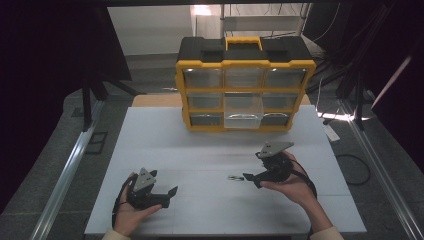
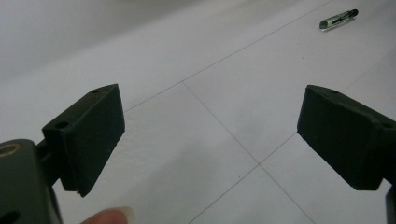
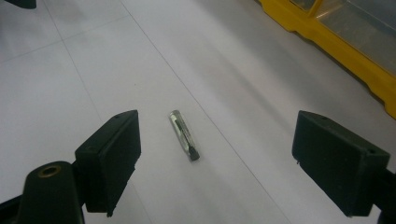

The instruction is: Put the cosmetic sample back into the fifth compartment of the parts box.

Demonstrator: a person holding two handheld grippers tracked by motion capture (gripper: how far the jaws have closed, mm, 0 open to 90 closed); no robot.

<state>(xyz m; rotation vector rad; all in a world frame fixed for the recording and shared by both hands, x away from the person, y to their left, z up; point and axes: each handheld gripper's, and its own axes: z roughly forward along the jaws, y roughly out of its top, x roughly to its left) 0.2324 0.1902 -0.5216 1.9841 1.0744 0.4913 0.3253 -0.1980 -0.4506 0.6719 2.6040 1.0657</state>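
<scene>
A small silvery cylinder with a black tip (image 1: 235, 177) lies on the white table, just left of my right gripper (image 1: 248, 177). In the right gripper view that cylinder (image 3: 184, 135) rests between and slightly ahead of the wide-open jaws (image 3: 215, 154), untouched. My left gripper (image 1: 172, 192) is held low at the front left of the table, open and holding nothing (image 2: 210, 130). In the left gripper view the cylinder (image 2: 338, 19) lies far off at the upper right.
A yellow and black drawer organiser (image 1: 245, 85) stands at the back of the table; its middle drawer (image 1: 243, 112) is pulled out. Its yellow base (image 3: 327, 42) runs along the upper right of the right gripper view. Metal rails (image 1: 65, 170) flank the table.
</scene>
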